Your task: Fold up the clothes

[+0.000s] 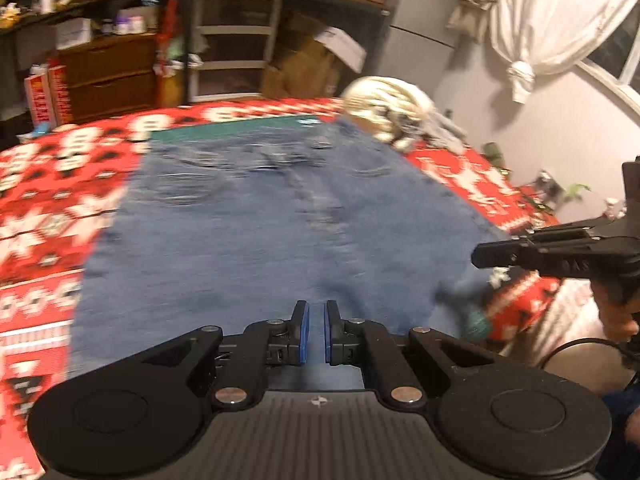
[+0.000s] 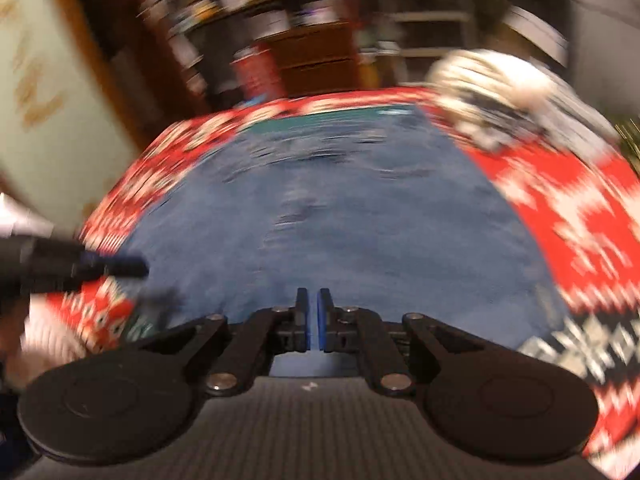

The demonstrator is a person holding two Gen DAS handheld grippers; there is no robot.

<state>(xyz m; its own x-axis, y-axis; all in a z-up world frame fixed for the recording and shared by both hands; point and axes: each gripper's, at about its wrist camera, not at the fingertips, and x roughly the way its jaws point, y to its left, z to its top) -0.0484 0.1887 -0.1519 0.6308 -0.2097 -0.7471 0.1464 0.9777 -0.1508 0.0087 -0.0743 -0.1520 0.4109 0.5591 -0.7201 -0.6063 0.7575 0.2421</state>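
A pair of blue jeans lies spread flat on a red and white patterned blanket, waistband at the far end. My left gripper hovers over the near end of the jeans, its blue pads almost together with only a thin slit between them and nothing in it. My right gripper is shut the same way, also above the near end. Each shows in the other's view, the right gripper over the jeans' right edge and the left gripper over the left edge, with no cloth hanging from either.
A crumpled striped pile of clothes sits at the far right corner of the blanket. A teal sheet peeks out beyond the waistband. Drawers and shelves stand behind, and a knotted white curtain hangs at right. A hand holds the right gripper.
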